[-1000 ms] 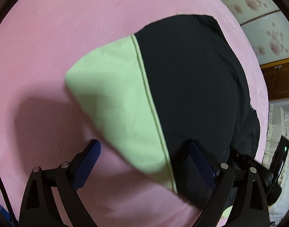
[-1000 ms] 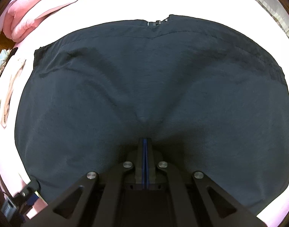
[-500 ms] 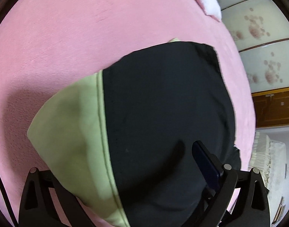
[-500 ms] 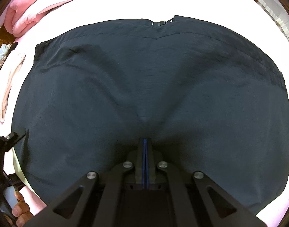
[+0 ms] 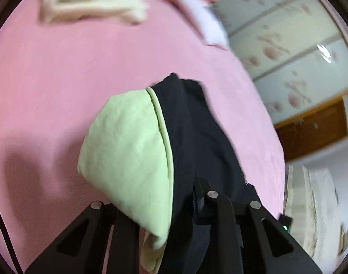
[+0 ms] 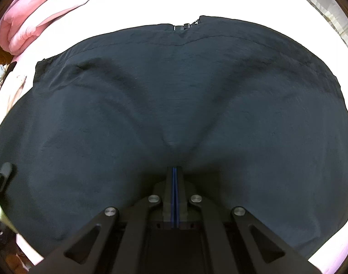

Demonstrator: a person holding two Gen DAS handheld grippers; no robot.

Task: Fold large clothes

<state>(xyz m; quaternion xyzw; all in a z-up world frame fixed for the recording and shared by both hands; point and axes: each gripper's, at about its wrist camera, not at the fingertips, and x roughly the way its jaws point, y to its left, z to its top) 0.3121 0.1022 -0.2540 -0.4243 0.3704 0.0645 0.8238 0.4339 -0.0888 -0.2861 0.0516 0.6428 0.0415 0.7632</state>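
Note:
A large black garment [image 6: 174, 91] with a zip at its far edge lies spread flat on the bed. My right gripper [image 6: 175, 170] is shut, its tips pressed down on the middle of the cloth, where creases fan out from a small pucker. In the left wrist view a corner of the same garment [image 5: 196, 137] is turned back and shows its light green lining [image 5: 128, 148]. My left gripper [image 5: 176, 201] is closing on this bunched edge and holds it lifted off the bed. Its left finger is hidden under the green cloth; the right finger [image 5: 200, 189] shows.
The pink bed cover [image 5: 60, 80] stretches to the left and beyond. A folded cream cloth [image 5: 89, 2] lies at its far side. A folded pink quilt [image 6: 30, 29] sits at the far left. Flowered wardrobe doors [image 5: 288, 52] stand past the bed's right edge.
My left gripper went from wide open around the garment's edge to closed on it, then rose and tipped up, lifting the cloth. The right gripper has not moved.

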